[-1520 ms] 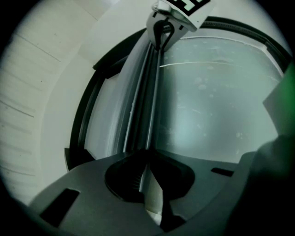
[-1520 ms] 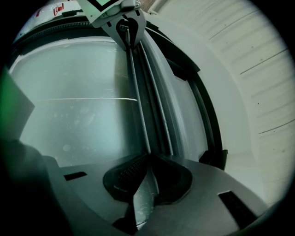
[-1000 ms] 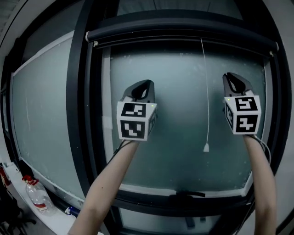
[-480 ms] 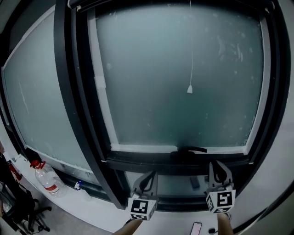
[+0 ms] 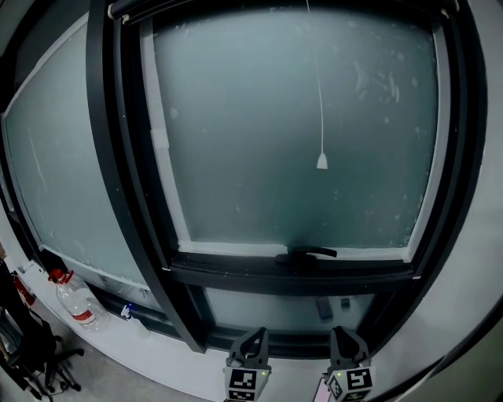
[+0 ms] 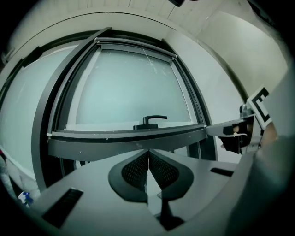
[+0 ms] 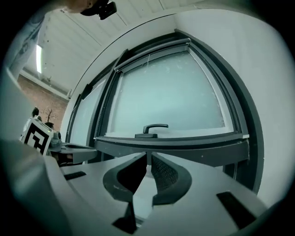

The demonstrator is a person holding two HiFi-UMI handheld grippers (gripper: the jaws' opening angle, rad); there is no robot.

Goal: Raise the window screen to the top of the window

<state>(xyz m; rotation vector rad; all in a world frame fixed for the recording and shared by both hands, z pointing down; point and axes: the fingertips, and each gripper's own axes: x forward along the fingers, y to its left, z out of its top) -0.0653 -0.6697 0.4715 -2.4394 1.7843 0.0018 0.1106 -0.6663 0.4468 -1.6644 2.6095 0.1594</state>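
The window (image 5: 299, 126) has a frosted pane in a dark frame. The screen's dark bar (image 5: 275, 6) lies along the top of the frame, also seen in the left gripper view (image 6: 138, 44) and the right gripper view (image 7: 154, 50). A thin pull cord with a white end (image 5: 321, 162) hangs down the pane. My left gripper (image 5: 253, 342) and right gripper (image 5: 346, 341) sit low at the bottom edge, below the sash and apart from it. The left gripper (image 6: 148, 157) and the right gripper (image 7: 148, 157) are both shut on nothing.
A black window handle (image 5: 306, 253) lies on the lower sash rail. On the white sill (image 5: 110, 349) at lower left stand a plastic bottle with a red cap (image 5: 75, 305) and a small blue item (image 5: 126, 312). A second frosted pane (image 5: 63, 157) fills the left.
Both grippers have come down from beside the cord at mid-pane to below the sash. The view now takes in the whole pane with the screen bar at its top.
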